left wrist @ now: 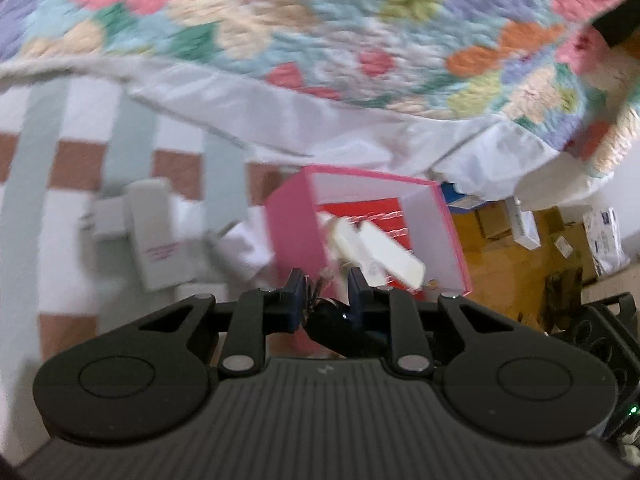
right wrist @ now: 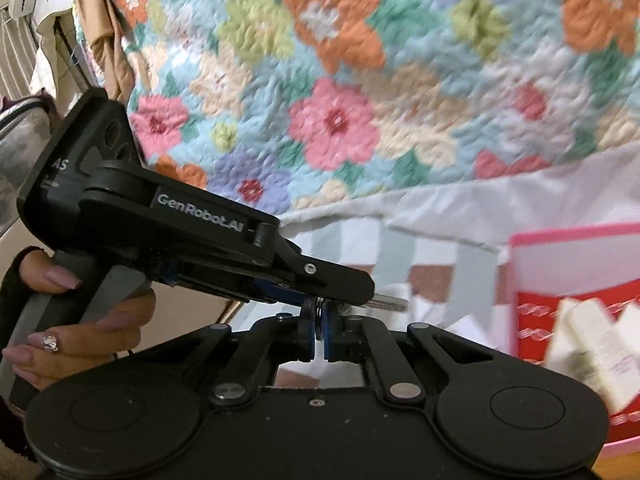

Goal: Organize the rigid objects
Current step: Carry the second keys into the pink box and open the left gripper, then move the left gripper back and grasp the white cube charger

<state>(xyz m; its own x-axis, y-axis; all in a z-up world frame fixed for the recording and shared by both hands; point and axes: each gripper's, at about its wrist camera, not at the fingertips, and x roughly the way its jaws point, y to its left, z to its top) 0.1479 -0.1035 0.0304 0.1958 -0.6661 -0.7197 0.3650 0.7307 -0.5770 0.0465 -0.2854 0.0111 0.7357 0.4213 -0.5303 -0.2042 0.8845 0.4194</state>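
Your left claw (left wrist: 325,285) is nearly closed around a dark key fob with a ring (left wrist: 326,316), the blue pads (left wrist: 295,280) pressing it from both sides; in the right wrist view the same claw (right wrist: 370,300) reaches in from the left with a silver key blade (right wrist: 390,303) sticking out past its tip, and your hand (right wrist: 80,320) grips its handle. Your right claw (right wrist: 319,334) is pinched fully together on a thin metal ring (right wrist: 319,316) of that same bunch, just under the left claw's tip. Left of the claws, white boxes (left wrist: 154,232) lie on the checked bedsheet (left wrist: 80,128). Ahead sits the pink box (left wrist: 294,216), open on top, on the bed's edge, with a red carton (left wrist: 380,208) and pale cream boxes (left wrist: 384,252) inside it. Behind everything the flowered quilt (right wrist: 360,80) covers the bed. At the far right, cardboard boxes (left wrist: 524,228) lie on the yellow floor (left wrist: 492,264).
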